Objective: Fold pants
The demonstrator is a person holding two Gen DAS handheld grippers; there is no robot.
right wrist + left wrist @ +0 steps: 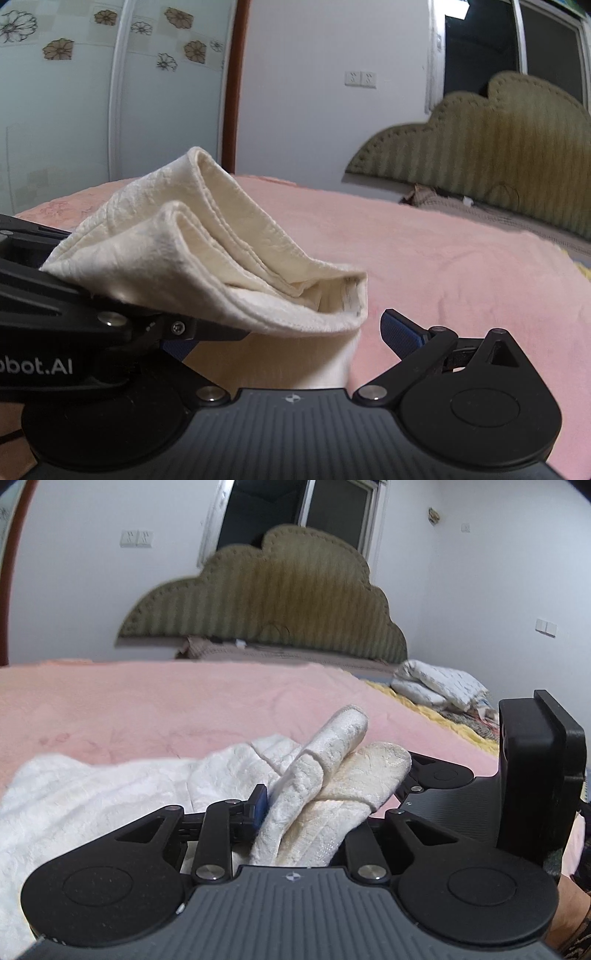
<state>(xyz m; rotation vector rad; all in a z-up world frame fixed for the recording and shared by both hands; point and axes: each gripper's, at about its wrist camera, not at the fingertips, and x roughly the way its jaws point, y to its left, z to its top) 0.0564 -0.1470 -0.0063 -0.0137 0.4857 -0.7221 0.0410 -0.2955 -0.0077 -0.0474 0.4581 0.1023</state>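
Lying bunched on the pink blanket (155, 705), the white pants (110, 794) are judged soft, light and limp, with layers likely to slip apart. A folded end is seen between the narrowly parted jaws of the left gripper (306, 805); whether it is pinched cannot be told. The right gripper (288, 332) is spread wide, cloth merely draped across it; stacked hem edges are best grasped together
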